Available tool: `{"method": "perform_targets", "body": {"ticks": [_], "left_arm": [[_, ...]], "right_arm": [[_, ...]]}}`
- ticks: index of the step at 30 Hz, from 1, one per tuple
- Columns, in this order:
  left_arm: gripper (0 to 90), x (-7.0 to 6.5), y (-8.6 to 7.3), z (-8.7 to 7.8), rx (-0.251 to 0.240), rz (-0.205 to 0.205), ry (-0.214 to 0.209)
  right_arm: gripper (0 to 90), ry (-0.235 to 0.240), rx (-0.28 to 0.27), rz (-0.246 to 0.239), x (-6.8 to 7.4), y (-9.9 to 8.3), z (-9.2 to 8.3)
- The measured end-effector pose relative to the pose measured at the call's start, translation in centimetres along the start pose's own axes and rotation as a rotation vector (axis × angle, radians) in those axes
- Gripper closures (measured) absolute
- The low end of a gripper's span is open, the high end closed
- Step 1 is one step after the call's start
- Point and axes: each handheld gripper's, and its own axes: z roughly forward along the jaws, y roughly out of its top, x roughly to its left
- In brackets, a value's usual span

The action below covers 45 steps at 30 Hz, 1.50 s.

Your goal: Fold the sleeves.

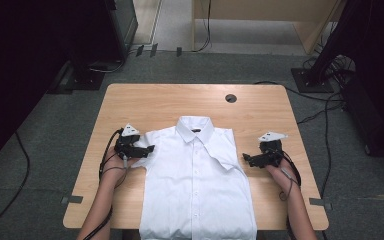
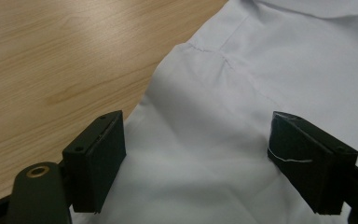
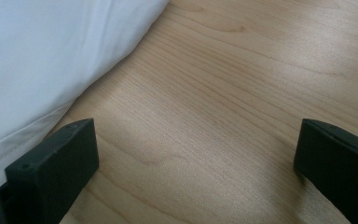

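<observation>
Shirt [image 2: 242, 93] between left gripper [image 2: 205, 158] fingers (spread wide), beside right gripper [image 3: 196, 168].

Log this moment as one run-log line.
left gripper: open, over white button-up shirt shoulder | right gripper: open, over light wooden table beside shirt | nothing held

High view: even overhead light, table [image 1: 180, 100] well lit, corners at 10 and 2 o'clock nearly black. White shirt [image 1: 197, 180] v. bright, detail washed out. Res low, slightly soft. Left gripper view: soft glare on wood at 11 o'clock, shirt dimmer, bluish. Right gripper view: pale sheen at 2 o'clock, near jaws blurred, faint shadows.
</observation>
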Motion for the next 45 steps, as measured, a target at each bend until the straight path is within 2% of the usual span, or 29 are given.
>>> {"method": "perform_targets", "body": {"ticks": [3,10,28,45], "left_arm": [[19.1,0.1,0.0,-0.1,0.006,0.021,0.014],[22.0,0.5,-0.1,-0.4,0.005,0.037,0.007],[22.1,1.3,-0.7,-1.0,0.003,0.01,0.01],[22.0,2.4,-1.2,-1.9,0.016,0.026,0.027]], "right_arm": [[0.0,0.0,0.0,0.001,0.0,0.0,0.0],[0.0,0.0,0.0,0.001,0.0,0.0,0.0],[0.0,0.007,-0.002,-0.008,0.1,0.0,0.0],[0.0,0.01,-0.001,-0.009,0.1,0.0,0.0]]}}
